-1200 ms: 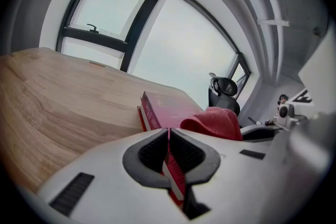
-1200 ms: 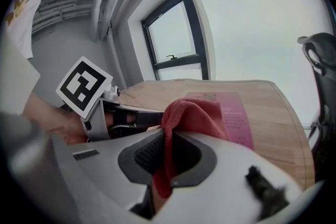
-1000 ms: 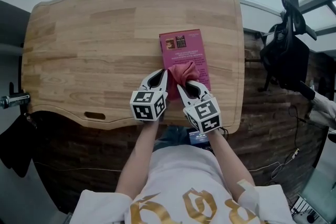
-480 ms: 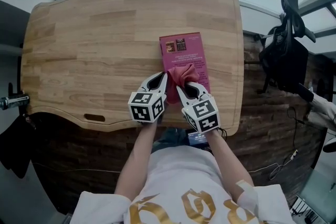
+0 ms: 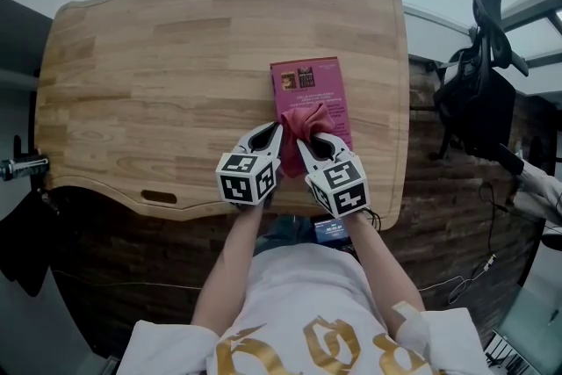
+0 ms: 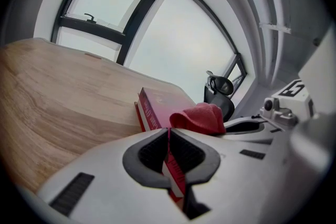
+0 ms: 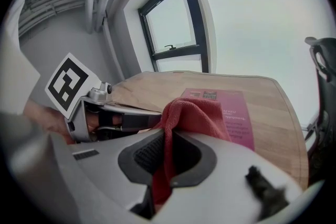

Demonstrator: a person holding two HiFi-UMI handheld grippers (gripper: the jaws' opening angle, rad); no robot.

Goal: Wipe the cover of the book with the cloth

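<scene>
A magenta book (image 5: 309, 92) lies flat on the wooden table (image 5: 158, 75), near its right side. The book (image 6: 157, 105) shows its spine in the left gripper view and its printed cover (image 7: 231, 113) in the right gripper view. My left gripper (image 5: 278, 133) is shut on the book's near edge. My right gripper (image 5: 301, 140) is shut on a red cloth (image 5: 307, 120), which lies bunched on the near half of the cover. The cloth (image 7: 186, 115) rises in a fold just past the jaws. The cloth (image 6: 202, 118) also shows beside the left gripper (image 6: 169, 136).
A black office chair (image 5: 481, 75) stands beyond the table's right edge. The table's near edge lies just under both grippers, with a slot handle (image 5: 158, 196) at the left. Bare wood spreads to the left and far side of the book. Windows line the far wall.
The cloth and right gripper have shifted slightly on the cover; the book sits a touch farther right in view. Both grippers keep their hold.
</scene>
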